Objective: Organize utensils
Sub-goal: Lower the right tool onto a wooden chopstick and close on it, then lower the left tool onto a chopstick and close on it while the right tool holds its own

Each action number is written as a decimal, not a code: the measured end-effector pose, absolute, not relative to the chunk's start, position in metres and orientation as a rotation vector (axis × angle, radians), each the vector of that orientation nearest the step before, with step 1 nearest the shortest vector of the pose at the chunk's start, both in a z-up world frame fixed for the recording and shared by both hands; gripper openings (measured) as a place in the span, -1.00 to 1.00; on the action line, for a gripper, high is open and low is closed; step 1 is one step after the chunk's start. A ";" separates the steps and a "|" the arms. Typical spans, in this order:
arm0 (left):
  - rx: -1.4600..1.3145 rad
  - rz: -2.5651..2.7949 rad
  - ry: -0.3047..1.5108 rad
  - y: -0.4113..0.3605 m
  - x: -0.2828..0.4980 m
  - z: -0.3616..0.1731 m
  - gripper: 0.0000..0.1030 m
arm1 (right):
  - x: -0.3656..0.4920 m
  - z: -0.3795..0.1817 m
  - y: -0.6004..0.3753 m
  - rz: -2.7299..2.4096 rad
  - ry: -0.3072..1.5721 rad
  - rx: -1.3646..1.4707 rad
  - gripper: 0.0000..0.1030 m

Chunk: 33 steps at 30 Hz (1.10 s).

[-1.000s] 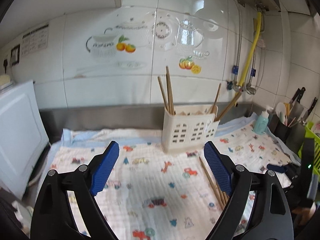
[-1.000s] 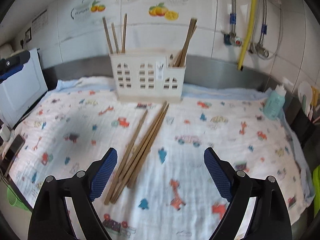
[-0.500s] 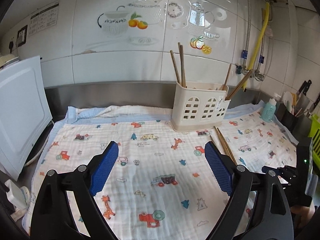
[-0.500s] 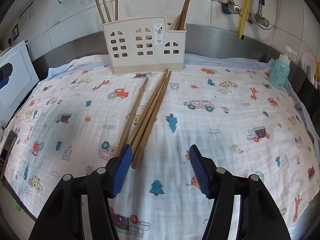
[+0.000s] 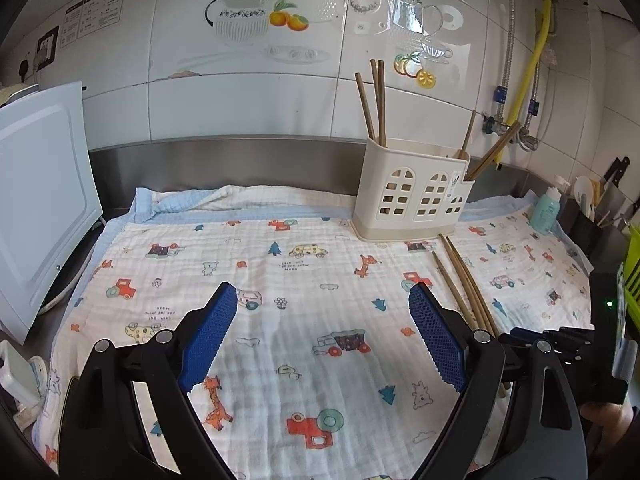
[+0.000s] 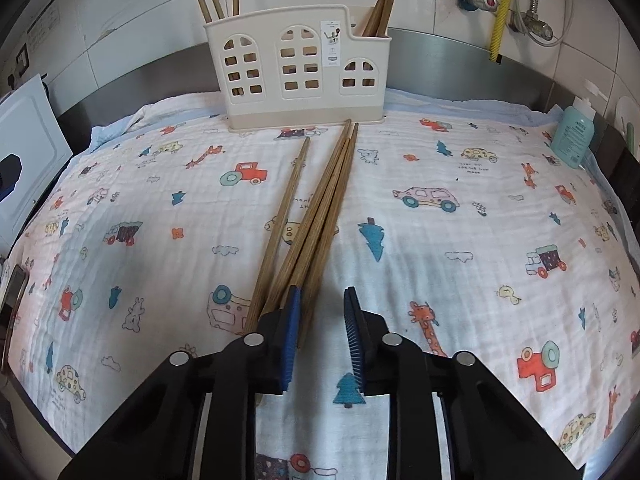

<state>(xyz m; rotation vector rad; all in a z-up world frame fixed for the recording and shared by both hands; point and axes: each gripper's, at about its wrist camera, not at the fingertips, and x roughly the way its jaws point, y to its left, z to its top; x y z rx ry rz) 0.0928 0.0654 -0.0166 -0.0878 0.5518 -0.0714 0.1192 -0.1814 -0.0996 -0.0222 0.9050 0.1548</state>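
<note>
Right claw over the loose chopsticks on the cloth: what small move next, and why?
Probably finish closing. The right claw, whose jaws have just been closing, straddles one chopstick's near end with a gap showing; the other chopsticks lie outside its left pad.

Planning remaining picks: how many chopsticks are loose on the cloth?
4. A single chopstick lies left of a bunch of three, all pointing toward the holder. One more could hide under the bunch.
</note>
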 end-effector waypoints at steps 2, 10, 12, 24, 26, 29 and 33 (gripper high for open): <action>-0.091 -0.074 0.555 0.066 0.093 -0.018 0.70 | 0.121 -0.100 -0.180 0.154 0.910 -0.024 -0.72; -0.109 -0.061 0.567 0.072 0.091 -0.024 0.70 | 0.129 -0.105 -0.171 0.135 0.929 -0.073 -0.82; -0.113 -0.062 0.571 0.072 0.091 -0.025 0.70 | 0.131 -0.106 -0.170 0.130 0.927 -0.080 -0.82; -0.118 -0.109 0.627 0.053 0.089 -0.036 0.70 | 0.122 -0.099 -0.196 0.114 0.899 -0.007 -0.87; -0.126 -0.122 0.645 0.046 0.089 -0.039 0.70 | 0.119 -0.097 -0.203 0.109 0.890 0.002 -0.87; -0.139 -0.141 0.677 0.035 0.090 -0.045 0.69 | 0.114 -0.095 -0.214 0.102 0.878 0.006 -0.87; -0.150 -0.155 0.721 0.017 0.091 -0.054 0.69 | 0.107 -0.092 -0.225 0.109 0.862 0.000 -0.88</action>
